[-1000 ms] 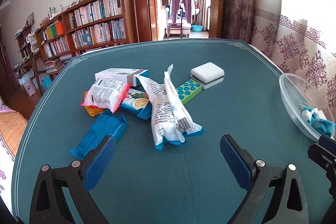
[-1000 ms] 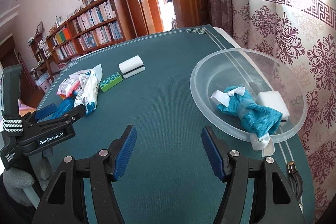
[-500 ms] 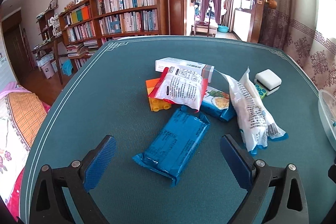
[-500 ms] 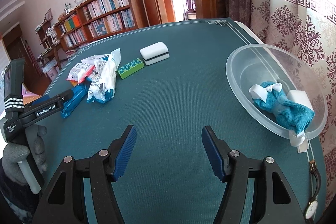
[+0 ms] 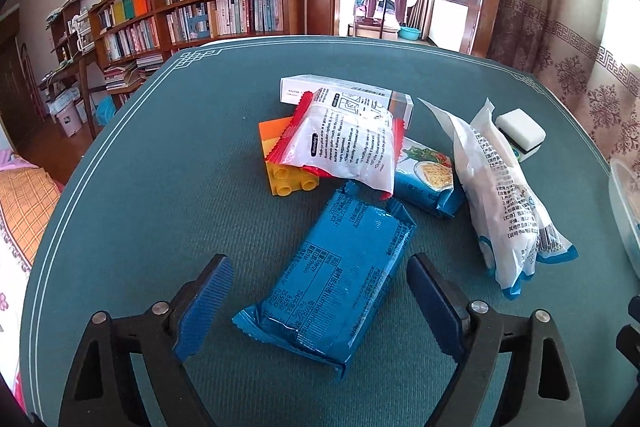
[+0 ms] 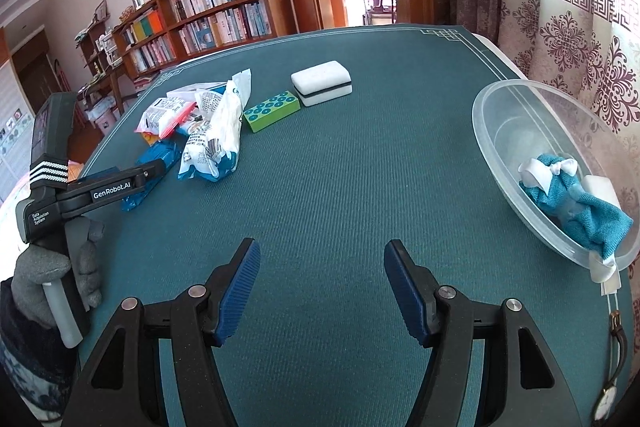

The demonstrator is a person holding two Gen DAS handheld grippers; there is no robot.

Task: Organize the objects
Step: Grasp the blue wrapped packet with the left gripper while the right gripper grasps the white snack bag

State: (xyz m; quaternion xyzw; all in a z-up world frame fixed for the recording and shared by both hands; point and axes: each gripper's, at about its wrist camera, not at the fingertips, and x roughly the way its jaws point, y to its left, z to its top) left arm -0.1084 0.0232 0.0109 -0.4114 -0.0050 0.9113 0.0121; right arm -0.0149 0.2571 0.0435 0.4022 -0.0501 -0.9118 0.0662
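A pile of items lies on the green table (image 5: pixel 160 211). A blue snack packet (image 5: pixel 336 275) lies nearest, its near end between the fingers of my open left gripper (image 5: pixel 320 303). Behind it are a red-and-white packet (image 5: pixel 344 143), an orange-and-yellow brick (image 5: pixel 280 163), a white box (image 5: pixel 344 91), a blue cracker packet (image 5: pixel 424 183) and a long white bag (image 5: pixel 500 195). My right gripper (image 6: pixel 320 287) is open and empty over bare table. A clear bowl (image 6: pixel 508 131) at the right holds a teal cloth (image 6: pixel 572 203) and a white block (image 6: pixel 600 187).
A green studded brick (image 6: pixel 272 111) and a white sponge block (image 6: pixel 320 87) lie beyond the pile. A wristwatch (image 6: pixel 612 367) lies at the table's right edge. Bookshelves (image 5: pixel 200 7) and a doorway stand behind the table. The left gripper's body (image 6: pixel 100 191) shows at the right view's left.
My left gripper has swung left and closed in on the blue packet, which now sits between its fingers. My right gripper has turned left, so the bowl sits further right.
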